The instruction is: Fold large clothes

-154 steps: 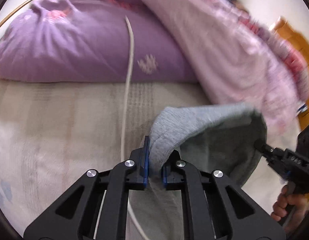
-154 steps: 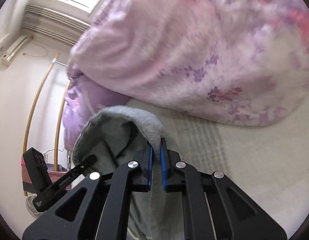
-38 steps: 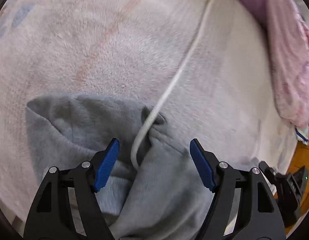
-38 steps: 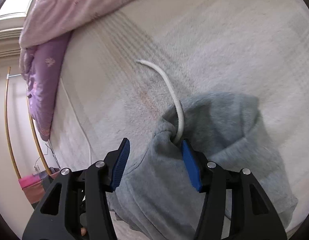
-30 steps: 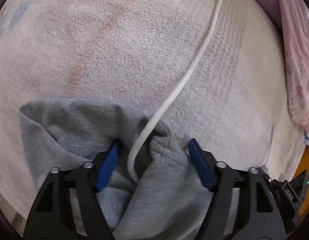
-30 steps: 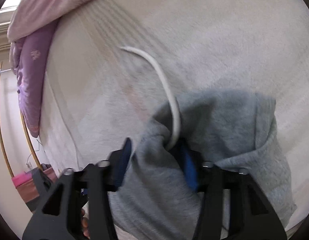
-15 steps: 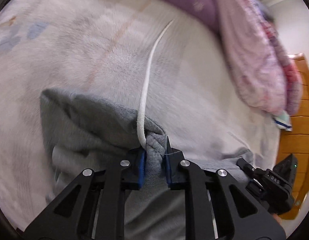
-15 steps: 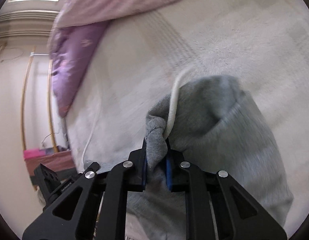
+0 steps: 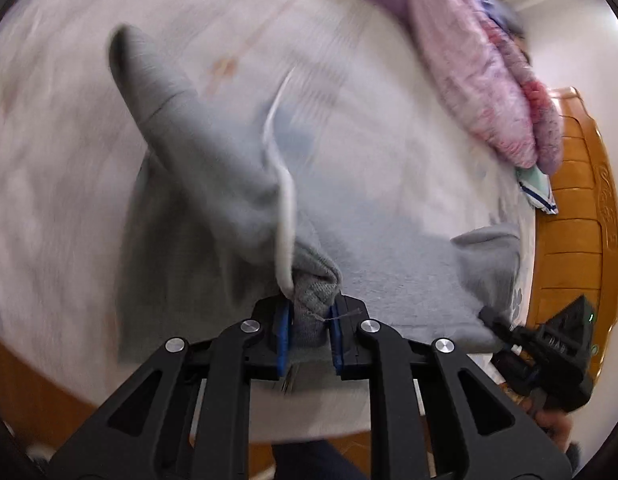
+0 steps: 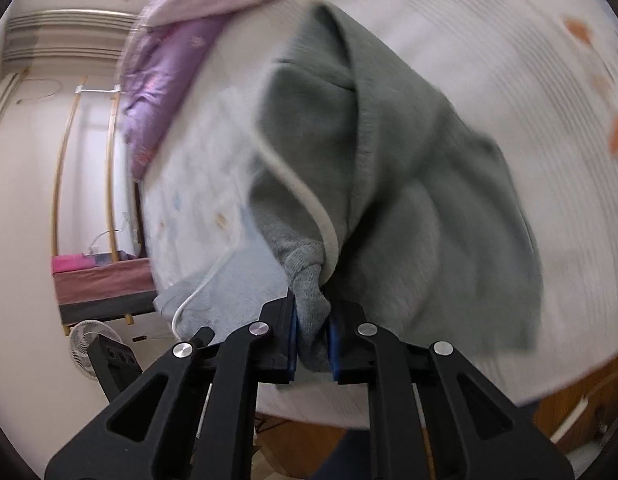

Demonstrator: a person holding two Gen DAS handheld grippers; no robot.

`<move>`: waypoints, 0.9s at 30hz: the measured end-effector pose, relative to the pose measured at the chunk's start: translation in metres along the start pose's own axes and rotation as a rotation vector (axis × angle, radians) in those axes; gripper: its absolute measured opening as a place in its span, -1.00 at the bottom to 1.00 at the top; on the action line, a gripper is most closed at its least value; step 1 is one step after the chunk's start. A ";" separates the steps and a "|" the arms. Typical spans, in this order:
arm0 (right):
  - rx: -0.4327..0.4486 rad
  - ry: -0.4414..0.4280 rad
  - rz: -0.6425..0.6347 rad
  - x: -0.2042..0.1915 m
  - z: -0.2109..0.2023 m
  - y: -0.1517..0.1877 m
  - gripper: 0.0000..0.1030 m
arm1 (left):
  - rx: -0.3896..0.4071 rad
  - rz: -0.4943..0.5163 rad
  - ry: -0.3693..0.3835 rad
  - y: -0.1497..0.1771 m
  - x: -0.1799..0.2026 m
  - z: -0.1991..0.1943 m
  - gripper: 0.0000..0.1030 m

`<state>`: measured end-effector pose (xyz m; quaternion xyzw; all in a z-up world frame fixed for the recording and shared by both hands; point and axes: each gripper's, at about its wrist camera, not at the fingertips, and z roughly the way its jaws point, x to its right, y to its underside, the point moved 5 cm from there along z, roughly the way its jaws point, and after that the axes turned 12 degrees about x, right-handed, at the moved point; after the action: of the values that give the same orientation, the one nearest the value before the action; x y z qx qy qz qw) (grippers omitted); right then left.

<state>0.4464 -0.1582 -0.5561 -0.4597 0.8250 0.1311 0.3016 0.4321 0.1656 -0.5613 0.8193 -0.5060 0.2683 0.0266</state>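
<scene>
A grey hooded sweatshirt (image 9: 213, 208) hangs lifted over the bed, with a white drawstring (image 9: 285, 200) running along its hood edge. My left gripper (image 9: 311, 330) is shut on a bunched grey edge of it. My right gripper (image 10: 311, 336) is shut on another bunched edge of the same sweatshirt (image 10: 409, 184), beside its drawstring (image 10: 305, 196). The right gripper also shows at the right edge of the left wrist view (image 9: 549, 344), and the left gripper at the lower left of the right wrist view (image 10: 113, 356). Both views are motion-blurred.
A pale fuzzy blanket (image 9: 61, 160) covers the bed. A purple pillow (image 10: 161, 80) and a pink floral quilt (image 9: 481, 80) lie at its far side. A wooden headboard (image 9: 573, 220) stands at the right. A white fan (image 10: 89, 340) stands on the floor.
Both grippers have closed on the sweatshirt's edges and lifted it off the blanket, pulling back toward the bed's near edge. The garment now hangs stretched between them.
</scene>
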 end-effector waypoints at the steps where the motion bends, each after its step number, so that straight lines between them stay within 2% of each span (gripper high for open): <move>1: -0.006 0.014 0.027 0.011 0.000 0.011 -0.80 | -0.021 -0.021 -0.015 0.015 -0.011 0.005 -0.69; 4: -0.024 0.057 0.114 0.047 0.008 0.042 -0.80 | -0.082 -0.048 -0.052 0.050 -0.037 0.024 -0.68; 7: -0.036 0.087 0.203 0.079 0.020 0.061 -0.80 | -0.134 -0.124 -0.062 0.078 -0.056 0.036 -0.67; 9: -0.027 0.093 0.270 0.100 0.026 0.068 -0.79 | -0.131 -0.098 -0.078 0.086 -0.062 0.044 -0.62; 11: -0.034 0.090 0.310 0.110 0.032 0.074 -0.77 | -0.162 -0.068 -0.114 0.093 -0.066 0.055 -0.52; 12: -0.033 0.100 0.323 0.117 0.035 0.075 -0.69 | -0.175 -0.074 -0.118 0.095 -0.069 0.060 -0.43; 13: -0.036 0.116 0.329 0.120 0.036 0.075 -0.54 | -0.177 -0.077 -0.151 0.095 -0.074 0.062 0.01; 14: -0.045 0.117 0.332 0.123 0.035 0.076 -0.53 | -0.170 -0.082 -0.202 0.092 -0.080 0.061 0.25; 15: -0.043 0.121 0.317 0.120 0.032 0.074 -0.42 | -0.155 -0.095 -0.230 0.090 -0.084 0.058 0.48; 19: -0.052 0.143 0.228 0.104 0.010 0.064 -0.31 | -0.120 -0.136 -0.255 0.082 -0.093 0.040 0.50; 21: -0.057 0.163 0.112 0.086 -0.005 0.057 -0.33 | -0.089 -0.121 -0.274 0.076 -0.094 0.030 0.52; 25: 0.024 0.165 -0.155 0.046 -0.021 0.033 -0.68 | 0.002 -0.096 -0.346 0.061 -0.096 0.012 0.54; 27: 0.060 0.175 -0.253 0.038 -0.013 0.015 -0.82 | 0.016 -0.105 -0.349 0.056 -0.100 0.012 0.56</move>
<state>0.4144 -0.1825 -0.5698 -0.5602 0.7872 0.0270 0.2564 0.3551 0.2155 -0.6308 0.8789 -0.4574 0.1243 -0.0542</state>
